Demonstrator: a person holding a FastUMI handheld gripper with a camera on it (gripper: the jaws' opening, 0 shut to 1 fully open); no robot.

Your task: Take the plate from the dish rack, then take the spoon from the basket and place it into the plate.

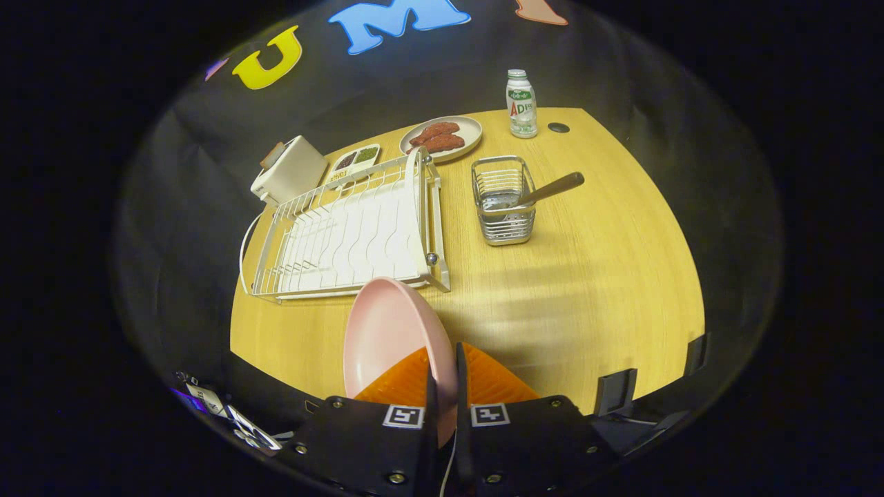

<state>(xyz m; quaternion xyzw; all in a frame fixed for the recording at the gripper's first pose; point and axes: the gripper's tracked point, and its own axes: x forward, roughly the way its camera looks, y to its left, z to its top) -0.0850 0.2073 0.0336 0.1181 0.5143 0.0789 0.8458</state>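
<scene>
Gripper view: we see the gripper (443,359) clamped on the round pink plate (387,338), one finger on each face of its rim, so the plate stands on edge between them. We take the white wire dish rack (345,231) as our landmark. The plate is held just on the near side of the rack's corner, above the yellow wooden table (587,290), and its far rim overlaps that corner from this angle; we cannot tell whether the two touch.

Progress, as we judge it: the rack's slots are bare and the plate is in the grip, so the first step looks done except for setting the plate down. The brown-handled spoon (542,192) sits in the small metal wire basket (503,200), which stands beside the rack's long side, near but apart; its handle leans out over the basket rim, away from the rack. Fetching the spoon and laying it in the plate are left.

Surroundings: beyond the rack's far end stand a white toaster (289,169), a small divided dish with dark and green contents (353,163), and a beige plate with reddish-brown pieces (442,137). Further beyond the basket stands a small white bottle (521,103). All lie well off any likely set-down spot. Bare table lies between the rack, the basket and the gripper; we see nothing blocking it.
</scene>
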